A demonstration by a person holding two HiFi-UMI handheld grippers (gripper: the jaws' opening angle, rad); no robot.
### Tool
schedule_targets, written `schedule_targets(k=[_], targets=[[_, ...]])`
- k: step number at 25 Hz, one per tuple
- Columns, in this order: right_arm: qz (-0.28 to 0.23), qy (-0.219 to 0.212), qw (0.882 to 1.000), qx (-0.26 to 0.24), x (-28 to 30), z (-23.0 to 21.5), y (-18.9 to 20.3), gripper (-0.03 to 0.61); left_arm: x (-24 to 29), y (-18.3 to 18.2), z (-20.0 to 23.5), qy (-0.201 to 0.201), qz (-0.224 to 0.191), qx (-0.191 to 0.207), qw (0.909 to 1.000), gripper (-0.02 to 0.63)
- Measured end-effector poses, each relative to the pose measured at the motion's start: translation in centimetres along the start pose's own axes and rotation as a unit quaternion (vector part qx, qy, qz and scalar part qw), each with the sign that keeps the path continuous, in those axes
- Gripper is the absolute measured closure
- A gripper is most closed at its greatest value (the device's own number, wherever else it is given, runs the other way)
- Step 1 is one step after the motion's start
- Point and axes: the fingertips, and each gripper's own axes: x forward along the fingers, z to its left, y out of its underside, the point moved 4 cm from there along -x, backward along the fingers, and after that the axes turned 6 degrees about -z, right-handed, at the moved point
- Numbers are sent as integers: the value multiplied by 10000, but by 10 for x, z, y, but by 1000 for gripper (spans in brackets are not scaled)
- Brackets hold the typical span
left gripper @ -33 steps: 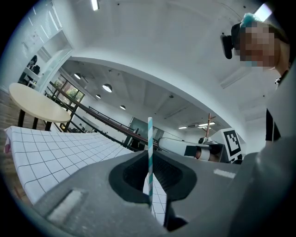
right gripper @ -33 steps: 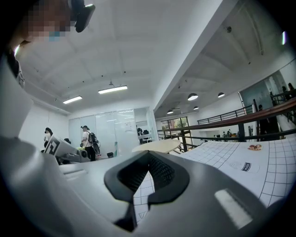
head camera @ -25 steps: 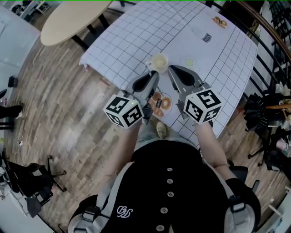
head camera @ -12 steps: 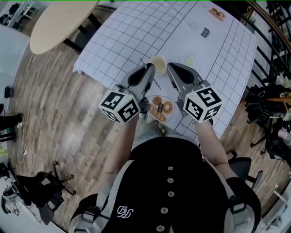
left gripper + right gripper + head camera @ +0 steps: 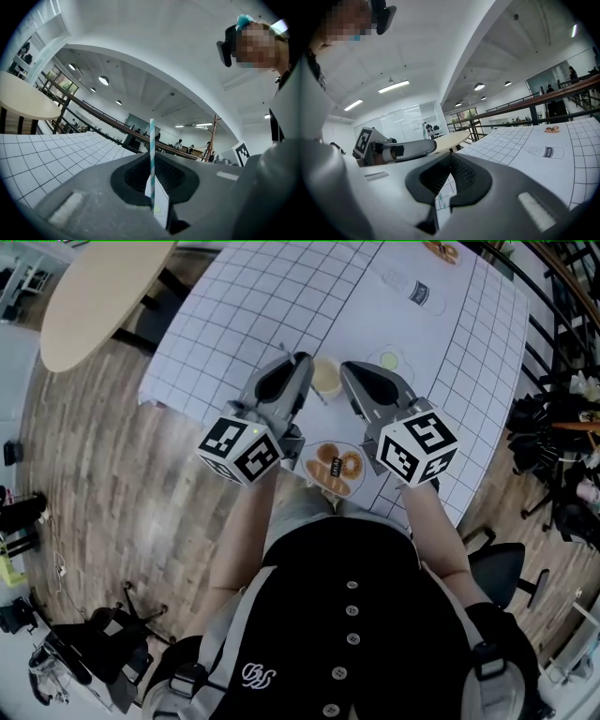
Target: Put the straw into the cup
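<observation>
The left gripper (image 5: 300, 362) pinches a teal-and-white striped paper straw (image 5: 152, 154) upright between its jaws, just left of the pale paper cup (image 5: 325, 378); the right gripper (image 5: 349, 369), jaws drawn together, flanks the cup's right

Counting two grippers: left gripper (image 5: 301, 359) and right gripper (image 5: 346, 368). Counting two marker cubes, namely left cube (image 5: 240, 448) and right cube (image 5: 417, 443). Finding one straw (image 5: 152, 154) and one cup (image 5: 325, 377). Seeing two tables: one checked table (image 5: 253, 306) and one round wooden table (image 5: 94, 296). Tallying four printed pictures on the checked cloth: one doughnut plate (image 5: 336, 466), one green disc (image 5: 389, 360), one milk label (image 5: 424, 292), one far doughnut print (image 5: 439, 249).
</observation>
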Motion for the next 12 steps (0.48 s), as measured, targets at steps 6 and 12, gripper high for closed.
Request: schedule_targets(k=[6,12], targets=[[56,217,9997,129,9,-13,7,578,13,2,23,-65,-39,25,10000,595],[188,398,9986,294,13,-27,19,578,22,19,41,-172,94,43,9998,595]])
